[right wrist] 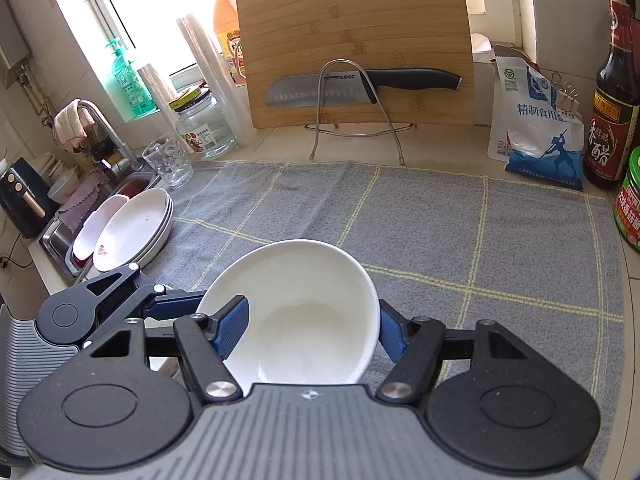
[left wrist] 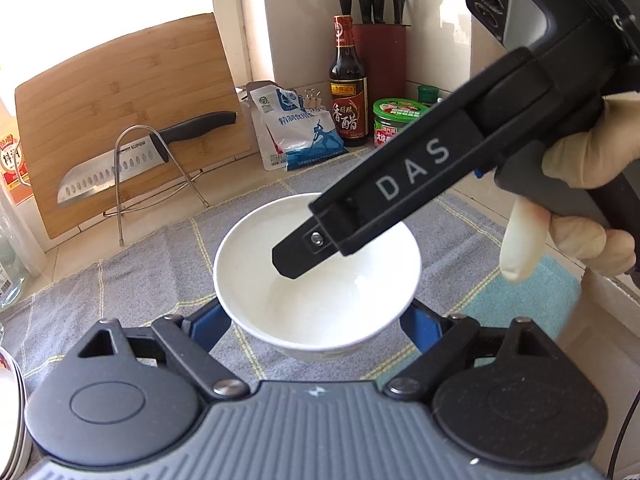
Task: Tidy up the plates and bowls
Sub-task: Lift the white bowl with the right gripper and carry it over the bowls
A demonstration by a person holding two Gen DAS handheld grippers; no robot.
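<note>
While both grippers' jaws clamp 1 white bowl (left wrist: pixel 318 280), readable writing: "DAS", "SUPOR" knife (right wrist: pixel 360 82).

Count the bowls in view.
1: white bowl clamped across by the left gripper, right gripper pinching its wall. Stacked dishes by the sink may hide more.

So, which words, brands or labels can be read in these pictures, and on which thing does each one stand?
"DAS": on the arm of the right hand-held gripper.
"SUPOR": on the blade of the knife.
"香醋": on the dark vinegar bottle.
"精制食用": on the white and blue bag.
Too small or blurred: green-lidded jar, glass jar, orange bottle.
</note>
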